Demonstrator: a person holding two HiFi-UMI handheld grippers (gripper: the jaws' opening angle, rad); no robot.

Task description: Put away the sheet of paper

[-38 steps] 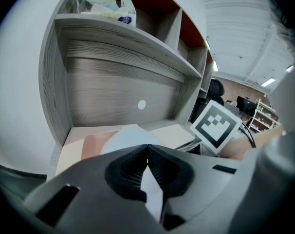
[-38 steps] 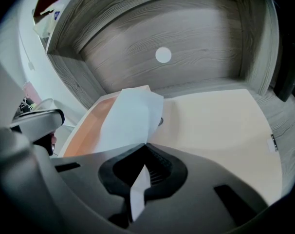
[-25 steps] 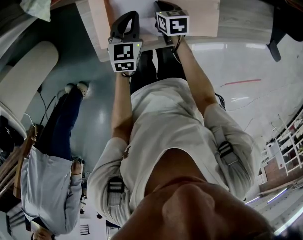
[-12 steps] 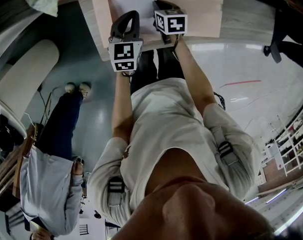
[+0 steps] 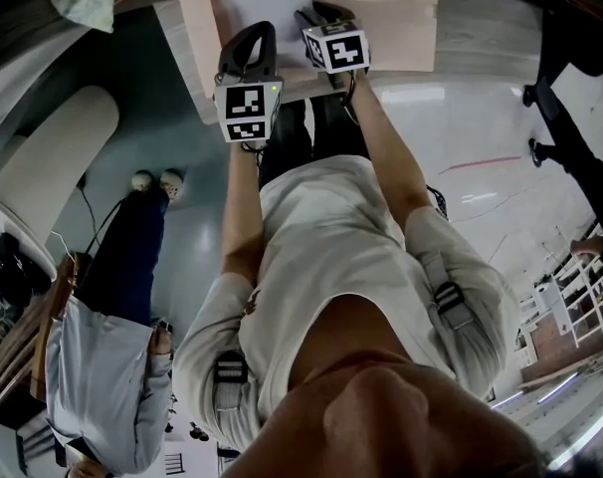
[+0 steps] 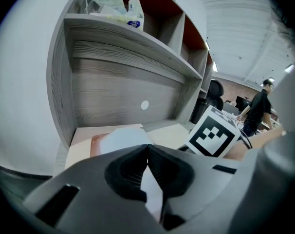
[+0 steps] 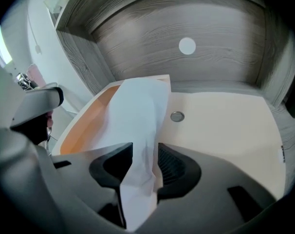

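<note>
Pinched the sheet of paper (image 6: 122, 139) in the left gripper (image 6: 147, 149), both ribbed pads pressed together at the tips on the white edge. Loosened the right gripper (image 7: 145, 156) at the same moment: opened its jaws wide in the last instant, with the same sheet standing crumpled in the gap between the parted pads.

Draped the rest of the sheet forward from both grippers over an orange-toned pad (image 7: 86, 128) at the left end of a pale desk top (image 7: 220, 130), its far edge close to a grey wood-grain back panel (image 7: 138, 57). Showed a white round disc (image 7: 187, 46) on that panel and a small metal fitting (image 7: 176, 116) on the desk just beside the sheet's right edge. Carried plastic bags (image 6: 113, 4) on the shelf (image 6: 128, 38) above the desk.

Caught the right gripper's marker cube (image 6: 213, 136) in the left gripper view, just beside the left gripper and to its right. Held the two grippers side by side at the desk's near edge in the head view, on bare forearms reaching out from light sleeves.

Took in, on the glossy floor (image 5: 461, 137), a standing person (image 5: 112, 366) in a grey-blue top and dark trousers at the left of the head view. Took in as well a second figure (image 5: 580, 157) in dark clothes at the far right.
</note>
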